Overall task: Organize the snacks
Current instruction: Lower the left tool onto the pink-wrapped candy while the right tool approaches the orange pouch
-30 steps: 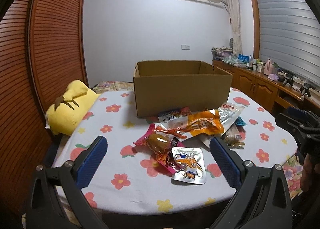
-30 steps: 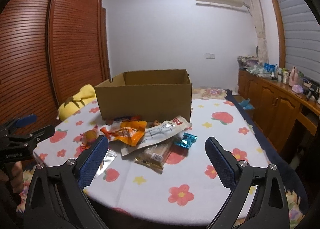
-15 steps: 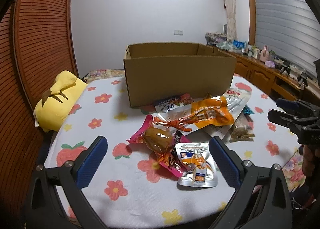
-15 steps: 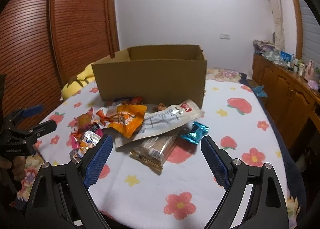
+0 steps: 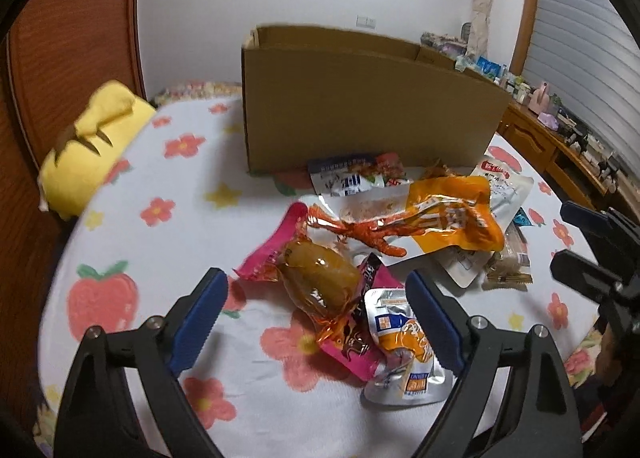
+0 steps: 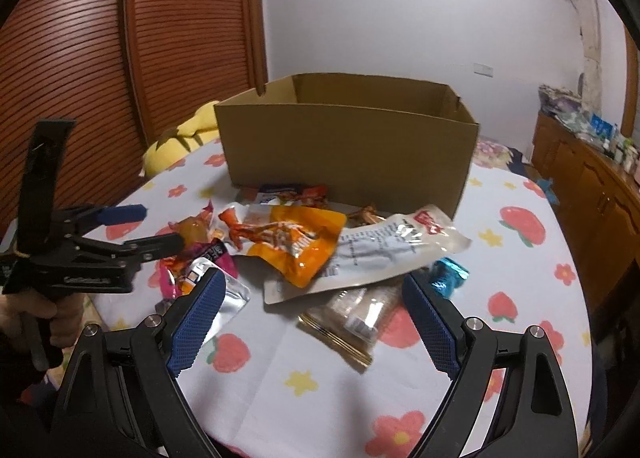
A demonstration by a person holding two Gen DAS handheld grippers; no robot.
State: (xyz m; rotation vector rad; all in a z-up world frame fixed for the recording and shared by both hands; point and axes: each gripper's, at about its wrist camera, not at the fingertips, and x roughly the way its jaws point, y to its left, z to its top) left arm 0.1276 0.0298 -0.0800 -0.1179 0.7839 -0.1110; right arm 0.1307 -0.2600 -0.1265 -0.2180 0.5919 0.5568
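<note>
A pile of snack packets lies on the flowered tablecloth (image 5: 168,242) in front of an open cardboard box (image 5: 360,106). My left gripper (image 5: 316,306) is open, its fingers on either side of a pink packet holding a brown snack (image 5: 320,278), with a silver pouch (image 5: 404,346) beside it. An orange chicken-foot packet (image 5: 432,226) lies further on. My right gripper (image 6: 312,306) is open above a brown wafer packet (image 6: 356,310), a white pouch (image 6: 380,250) and a blue candy (image 6: 450,274). The box also shows in the right wrist view (image 6: 344,150).
A yellow plush pillow (image 5: 92,146) lies at the table's left edge by the wooden shutter doors (image 6: 120,58). A wooden sideboard (image 6: 592,178) with small items stands at the right. The left gripper also shows in the right wrist view (image 6: 156,228).
Both grippers have moved forward and down toward the snack pile, which now looks larger. The left gripper's fingers now flank the pink packet. Both stayed open.
</note>
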